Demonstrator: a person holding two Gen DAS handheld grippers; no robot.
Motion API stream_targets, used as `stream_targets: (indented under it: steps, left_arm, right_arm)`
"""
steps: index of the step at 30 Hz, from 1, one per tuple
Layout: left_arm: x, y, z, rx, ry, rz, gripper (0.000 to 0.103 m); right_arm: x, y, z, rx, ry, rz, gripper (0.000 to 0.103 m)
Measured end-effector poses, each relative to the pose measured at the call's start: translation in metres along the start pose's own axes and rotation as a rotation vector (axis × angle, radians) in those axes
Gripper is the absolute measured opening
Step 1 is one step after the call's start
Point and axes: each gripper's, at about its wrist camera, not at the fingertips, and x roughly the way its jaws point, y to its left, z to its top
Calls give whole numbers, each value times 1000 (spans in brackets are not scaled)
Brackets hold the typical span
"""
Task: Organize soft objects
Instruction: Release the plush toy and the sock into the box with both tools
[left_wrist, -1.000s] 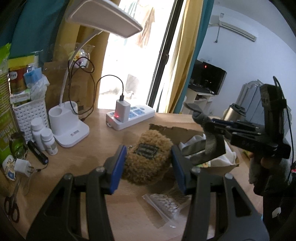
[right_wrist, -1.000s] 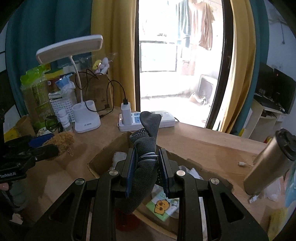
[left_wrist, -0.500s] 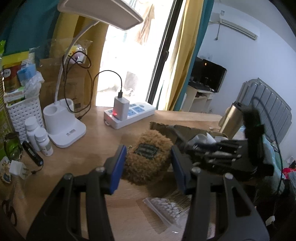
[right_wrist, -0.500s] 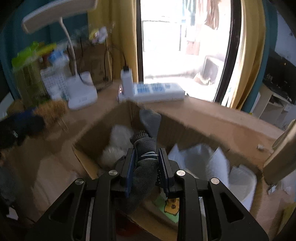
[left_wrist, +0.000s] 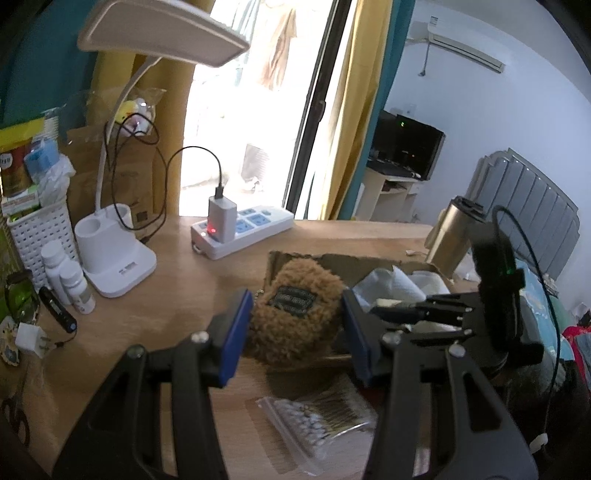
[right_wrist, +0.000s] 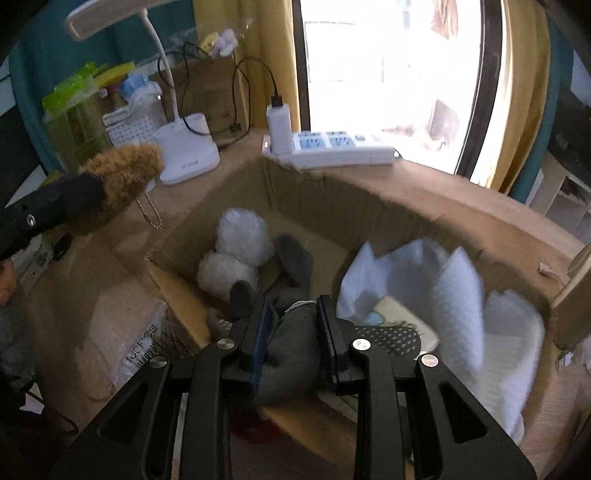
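Holding the fuzzy brown pouch (left_wrist: 295, 314) in my left gripper (left_wrist: 293, 325) beside the cardboard box (right_wrist: 369, 192), it may slip; my right gripper (right_wrist: 293, 332), clamping the grey sock (right_wrist: 291, 347) inside, could snag it on release.

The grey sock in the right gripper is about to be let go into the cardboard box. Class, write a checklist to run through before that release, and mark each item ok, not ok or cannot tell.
1. Right gripper shut on the grey sock: ok.
2. Sock inside the cardboard box walls, not over the rim: ok.
3. Sock already touching the box floor: cannot tell.
4. Landing spot free of hard things: not ok, a small printed card lies just right of the sock; the white plush to the left is soft.
5. Left gripper shut on the brown fuzzy pouch, outside the box: ok.
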Motion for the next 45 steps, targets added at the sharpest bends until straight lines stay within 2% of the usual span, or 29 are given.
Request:
stream_targets:
  steps: [1,2,5,14,26,29,31,35,45]
  left_arm:
    - [0,-3,0,2,0,0,50]
    - [0,-5,1,5,0,0,50]
    - [3,-13,1,13,1,3,50]
    - [22,-45,3,58,32,-10,51]
    - [67,-69,10,90,79,-7,52]
    - [79,-70,14,84,98,-2,56]
    - [84,-71,17,81,109,8,71]
    - [81,-72,20,76,97,9,87]
    - [40,-62,14,66,60,-1,89]
  right_arm:
    - [-2,-2,0,7,-9,1,44]
    - [-7,-3,0,10,-26,5,49]
    - [-21,-8,-1,14,-74,3,51]
    - [-55,-37,-14,64,-146,-18,53]
    - [-75,-70,-25,112,-214,-49,53]
    - [-79,-76,-29,139,-232,-54,53]
    - [-81,-79,-31,152,-237,-58,53]
    - [-85,-80,-36,164,-241,-71,54]
    - [-99,-58,-38,142,-255,-89,54]
